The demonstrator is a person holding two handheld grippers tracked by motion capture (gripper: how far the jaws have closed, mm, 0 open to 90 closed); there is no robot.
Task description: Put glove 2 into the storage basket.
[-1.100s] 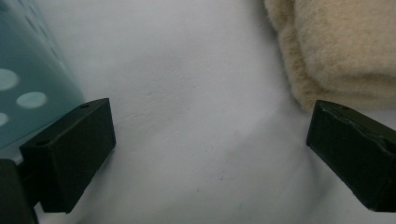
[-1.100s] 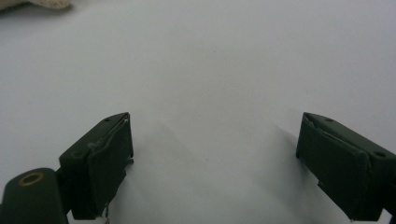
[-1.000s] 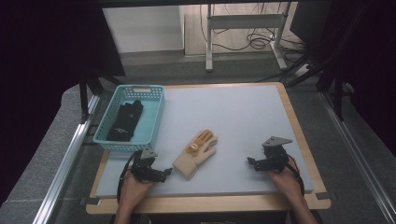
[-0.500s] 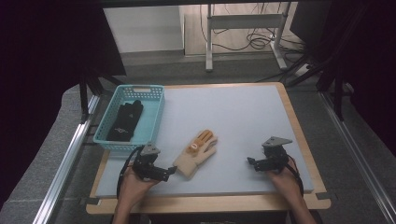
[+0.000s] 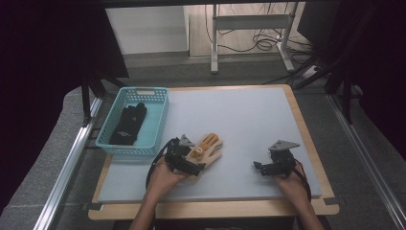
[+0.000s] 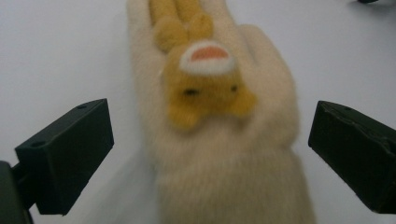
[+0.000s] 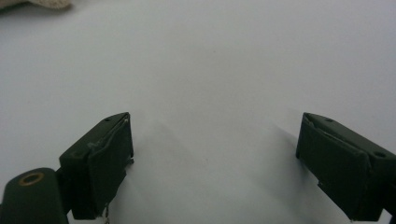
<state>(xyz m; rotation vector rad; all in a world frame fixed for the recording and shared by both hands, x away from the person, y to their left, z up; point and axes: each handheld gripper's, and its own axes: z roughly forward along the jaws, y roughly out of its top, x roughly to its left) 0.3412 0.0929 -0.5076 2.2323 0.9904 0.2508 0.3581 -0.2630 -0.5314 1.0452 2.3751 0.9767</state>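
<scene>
L gripper [image 5: 187,155] has moved up over the cream glove [image 6: 219,140] w/ fingers wide open astride its cuff, so grasp looks imminent; R gripper [image 5: 268,167] idle, fingers open on bench [image 5: 249,115].

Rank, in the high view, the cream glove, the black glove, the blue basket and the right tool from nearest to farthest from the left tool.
1. Cream glove: lies right under the left tool, mid-table.
2. Blue basket: on the table's left side; its near corner is close.
3. Black glove: inside that basket.
4. Right tool: across the table, on the right.
</scene>
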